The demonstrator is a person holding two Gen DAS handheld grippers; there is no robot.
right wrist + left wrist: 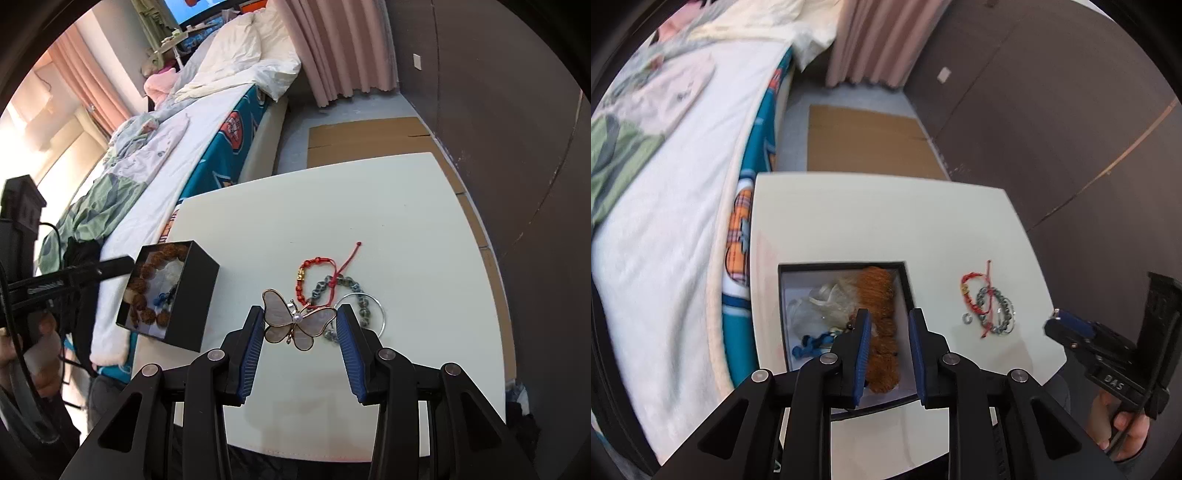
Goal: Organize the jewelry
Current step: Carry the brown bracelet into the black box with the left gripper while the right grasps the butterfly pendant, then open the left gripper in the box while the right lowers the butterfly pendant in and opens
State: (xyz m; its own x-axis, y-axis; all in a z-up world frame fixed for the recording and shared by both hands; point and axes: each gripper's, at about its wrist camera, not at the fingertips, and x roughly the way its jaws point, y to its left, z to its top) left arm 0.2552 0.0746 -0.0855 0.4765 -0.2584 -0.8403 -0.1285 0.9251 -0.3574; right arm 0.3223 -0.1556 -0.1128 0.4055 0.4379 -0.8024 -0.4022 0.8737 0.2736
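Note:
A black jewelry box (783,295) sits on the white table (886,221), holding a brown bead bracelet (882,325), a clear pouch and a blue piece. My left gripper (888,325) is open and empty just above the box. In the right wrist view my right gripper (300,325) is shut on a butterfly brooch (299,323), held by its wing tips above the table. Behind it lie a red cord bracelet (314,275), a grey-green bead bracelet (354,295) and a thin silver bangle (382,314). The box also shows in the right wrist view (192,295) at the left.
A small silver ring (966,318) lies beside the bracelets (990,306). A bed (665,221) with white bedding runs along the table's left side. Cardboard (868,136) lies on the floor beyond the table. A dark wall (1071,110) stands at the right.

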